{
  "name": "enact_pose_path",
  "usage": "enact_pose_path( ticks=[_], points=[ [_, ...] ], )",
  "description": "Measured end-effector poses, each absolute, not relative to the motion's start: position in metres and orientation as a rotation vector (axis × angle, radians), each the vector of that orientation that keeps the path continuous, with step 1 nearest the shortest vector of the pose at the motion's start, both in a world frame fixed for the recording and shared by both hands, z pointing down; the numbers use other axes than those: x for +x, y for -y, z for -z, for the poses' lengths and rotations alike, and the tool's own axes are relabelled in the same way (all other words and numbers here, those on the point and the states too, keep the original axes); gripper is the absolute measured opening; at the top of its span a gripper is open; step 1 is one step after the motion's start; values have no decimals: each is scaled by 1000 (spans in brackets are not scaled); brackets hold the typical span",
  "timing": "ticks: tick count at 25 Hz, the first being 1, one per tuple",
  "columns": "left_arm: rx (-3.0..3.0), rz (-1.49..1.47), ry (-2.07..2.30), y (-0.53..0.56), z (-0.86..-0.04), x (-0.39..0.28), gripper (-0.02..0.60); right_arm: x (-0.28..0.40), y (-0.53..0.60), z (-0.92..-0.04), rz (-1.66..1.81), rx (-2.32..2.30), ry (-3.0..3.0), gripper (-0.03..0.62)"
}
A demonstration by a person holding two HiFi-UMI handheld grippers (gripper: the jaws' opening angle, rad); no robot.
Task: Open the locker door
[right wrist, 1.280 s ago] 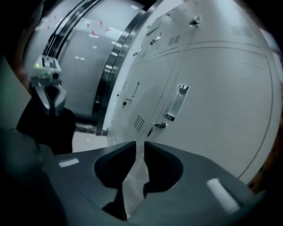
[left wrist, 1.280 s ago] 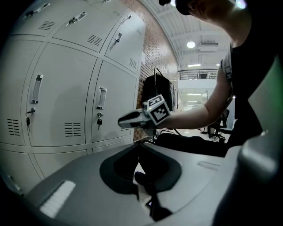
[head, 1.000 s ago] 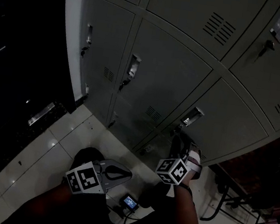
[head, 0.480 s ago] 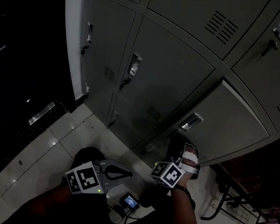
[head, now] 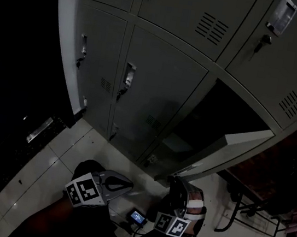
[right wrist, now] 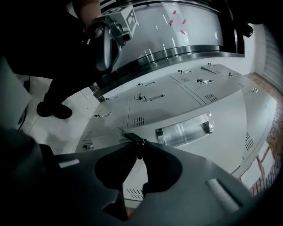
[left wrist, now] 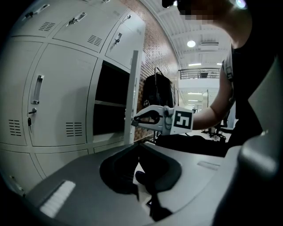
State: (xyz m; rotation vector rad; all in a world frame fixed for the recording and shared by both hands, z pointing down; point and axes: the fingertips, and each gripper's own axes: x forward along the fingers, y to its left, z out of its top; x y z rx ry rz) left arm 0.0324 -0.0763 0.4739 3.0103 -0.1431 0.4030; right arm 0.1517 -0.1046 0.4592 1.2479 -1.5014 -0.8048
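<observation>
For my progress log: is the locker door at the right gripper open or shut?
Open: the locker door stands swung out, baring its dark compartment; the right gripper has its jaws pinching the key.

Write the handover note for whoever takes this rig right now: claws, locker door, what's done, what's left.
Left claw: shut, empty, held low and away from the lockers.
Right claw: shut on the small dark key next to the recessed silver handle of the grey metal locker door.
Door: swung well out from the locker bank, with the dark compartment exposed.
Done: the door is open.
Left: probably only to let go of the key and draw the right claw clear.
</observation>
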Motion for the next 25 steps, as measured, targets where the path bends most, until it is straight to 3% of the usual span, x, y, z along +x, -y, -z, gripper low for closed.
enact_pose_path(
  ticks=[13, 19, 25],
  points=[
    [3012, -453, 153, 77, -480, 36, 11, 201, 19, -462, 756, 1395, 1482, 47],
    [3010, -476, 147, 76, -481, 37, 11, 212, 4, -451, 532, 1593, 1737, 145],
    [3010, -483, 148, 76, -482, 38, 11, 207, -17, -417, 377, 1773, 2032, 154]
  ],
)
